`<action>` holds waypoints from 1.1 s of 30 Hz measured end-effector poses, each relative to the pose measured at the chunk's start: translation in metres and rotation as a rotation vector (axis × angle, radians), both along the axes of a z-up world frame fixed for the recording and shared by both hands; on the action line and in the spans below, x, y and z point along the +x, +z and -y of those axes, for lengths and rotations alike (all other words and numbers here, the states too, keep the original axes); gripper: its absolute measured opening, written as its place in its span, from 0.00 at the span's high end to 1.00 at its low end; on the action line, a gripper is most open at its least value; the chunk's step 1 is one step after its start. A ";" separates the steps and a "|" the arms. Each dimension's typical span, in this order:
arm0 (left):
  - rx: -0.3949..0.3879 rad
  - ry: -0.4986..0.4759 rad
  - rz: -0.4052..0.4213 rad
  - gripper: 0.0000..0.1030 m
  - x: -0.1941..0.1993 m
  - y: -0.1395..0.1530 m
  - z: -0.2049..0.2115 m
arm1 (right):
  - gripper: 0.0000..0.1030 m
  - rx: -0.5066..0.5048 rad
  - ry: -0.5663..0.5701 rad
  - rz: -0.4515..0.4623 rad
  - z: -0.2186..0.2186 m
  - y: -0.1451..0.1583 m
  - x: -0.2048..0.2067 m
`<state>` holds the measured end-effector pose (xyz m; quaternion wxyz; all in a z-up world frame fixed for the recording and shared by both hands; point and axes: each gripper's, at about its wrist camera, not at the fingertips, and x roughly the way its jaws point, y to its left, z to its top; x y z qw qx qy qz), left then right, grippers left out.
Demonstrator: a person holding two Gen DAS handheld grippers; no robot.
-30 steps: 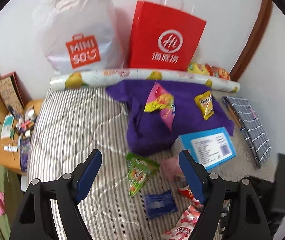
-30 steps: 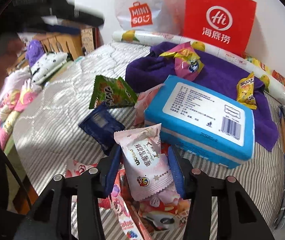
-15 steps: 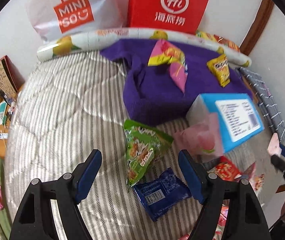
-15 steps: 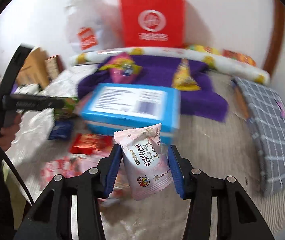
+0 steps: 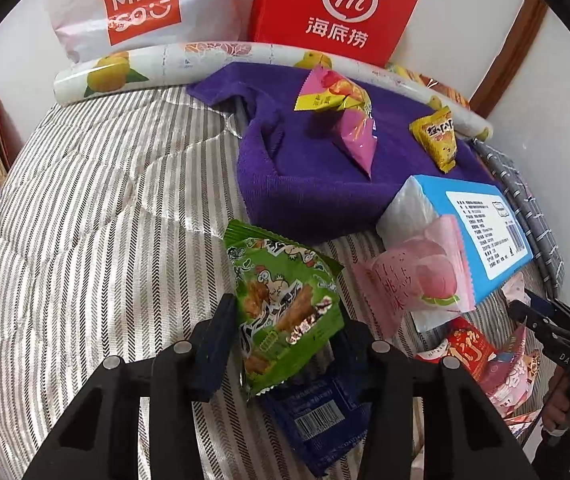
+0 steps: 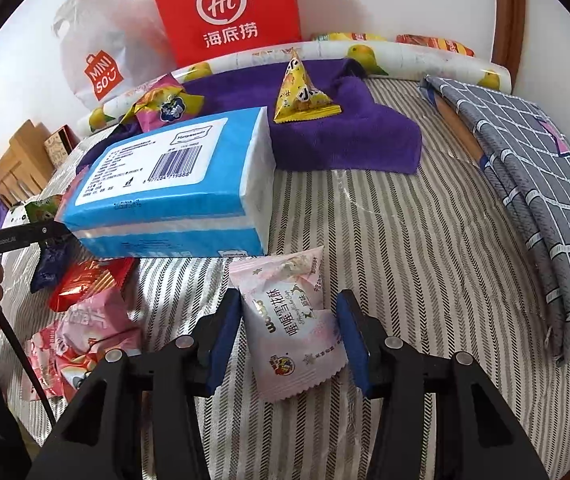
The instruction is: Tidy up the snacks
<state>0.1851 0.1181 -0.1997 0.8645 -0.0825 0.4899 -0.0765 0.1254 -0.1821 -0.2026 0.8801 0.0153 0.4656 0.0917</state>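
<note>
progress: early, as far as I can judge; most snacks lie loose on the striped bed [image 5: 85,240], no sorted group visible
left of frame, left wrist view: bare striped bed, white shopping bag [image 5: 137,8] at upper left against the wall
centre, left wrist view: green snack packet [image 5: 285,304] between the jaws of the left tool [image 5: 285,344], lower centre of frame
left tool: jaws closing, narrow now; green snack packet sits between them and the near pad looks to be touching its edge; far pad hidden behind the packet, so a firm pinch cannot be told
under it: dark blue packet [image 5: 321,416] on the bed, just below the green one
upper centre: red paper bag [image 5: 337,8]; purple towel [image 5: 325,184] with a pink-yellow packet [image 5: 345,120] and a small yellow packet [image 5: 437,142] on it
right of frame, left wrist view: blue tissue pack [image 5: 481,220], peach packet [image 5: 417,280] leaning on it, red packet [image 5: 469,348] near the lower right
right wrist view, lower left: loose pink and red packets beside the tissue pack
right tool [image 6: 289,332]: narrow, clamped on the pale pink snack packet [image 6: 293,320], lower centre of frame, above the bed
right of frame, right wrist view: folded grey checked cloth [image 6: 533,184]
left to do: place both packets, then gather the rest
</note>
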 end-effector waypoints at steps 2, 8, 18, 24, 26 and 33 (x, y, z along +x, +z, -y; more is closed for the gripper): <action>-0.015 -0.001 0.014 0.59 -0.001 -0.001 -0.002 | 0.52 -0.010 0.000 0.013 0.000 -0.002 -0.001; -0.063 -0.003 0.024 0.58 -0.001 -0.002 -0.008 | 0.49 -0.035 -0.007 0.050 -0.005 -0.005 -0.003; -0.102 0.010 0.047 0.60 -0.004 0.005 -0.016 | 0.59 0.022 -0.026 0.052 0.005 0.000 -0.007; -0.095 0.005 0.080 0.60 -0.016 0.026 -0.020 | 0.59 0.046 -0.036 0.054 0.009 0.006 -0.016; -0.091 -0.002 0.088 0.60 -0.019 0.033 -0.017 | 0.59 0.052 -0.039 0.061 0.010 0.011 -0.018; -0.121 -0.058 0.110 0.60 -0.030 0.059 0.000 | 0.59 0.116 -0.022 0.098 0.007 0.040 -0.025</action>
